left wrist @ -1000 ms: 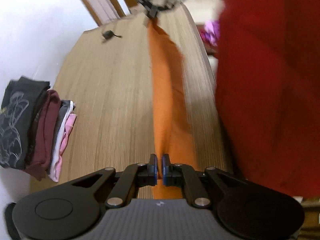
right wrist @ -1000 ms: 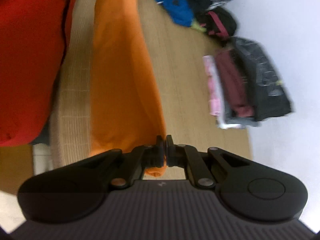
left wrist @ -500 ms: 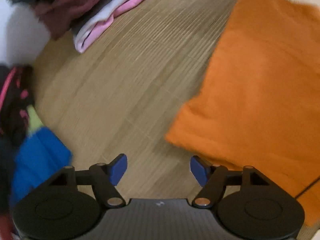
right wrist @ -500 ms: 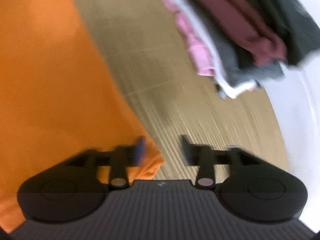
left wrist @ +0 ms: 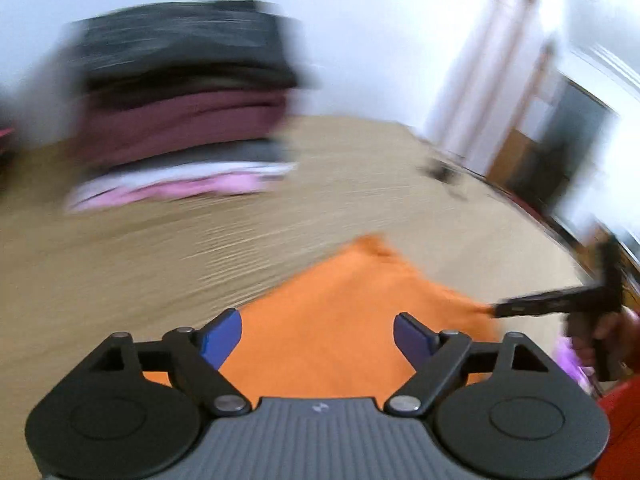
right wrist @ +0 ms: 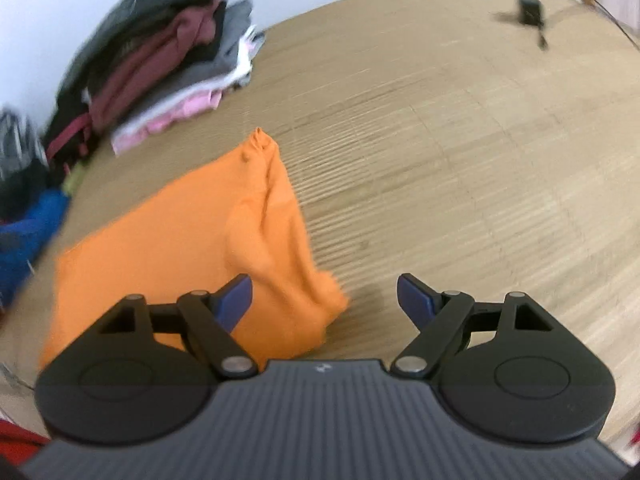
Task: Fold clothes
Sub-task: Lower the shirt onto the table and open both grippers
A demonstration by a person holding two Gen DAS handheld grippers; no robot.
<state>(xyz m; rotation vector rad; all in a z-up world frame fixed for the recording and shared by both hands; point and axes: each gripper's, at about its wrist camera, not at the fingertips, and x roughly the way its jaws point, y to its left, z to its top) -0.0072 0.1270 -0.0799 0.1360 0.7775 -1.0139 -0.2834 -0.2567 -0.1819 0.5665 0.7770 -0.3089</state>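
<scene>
Currently, in the left wrist view, we see the left tongs [left wrist: 317,338] spread wide with nothing between the blue pads [left wrist: 222,336]. The orange garment [left wrist: 340,320] lies flat on the wooden bench [left wrist: 160,248] directly below and ahead of them. A blurred stack of folded clothes [left wrist: 180,112] sits at the far left of the bench, against the white wall. At the right edge, the right tongs [left wrist: 504,309] appear at the garment's corner, gripped by a hand [left wrist: 612,336]; blur prevents us from judging contact.

From the right wrist view, we see the right tongs [right wrist: 324,300] also wide apart and empty. The orange garment [right wrist: 180,248] lies on the bench [right wrist: 460,140], its near corner just ahead of the left pad [right wrist: 236,300]. Beyond it sits the folded stack [right wrist: 168,64], with a blue garment [right wrist: 28,232] at the left edge.
</scene>
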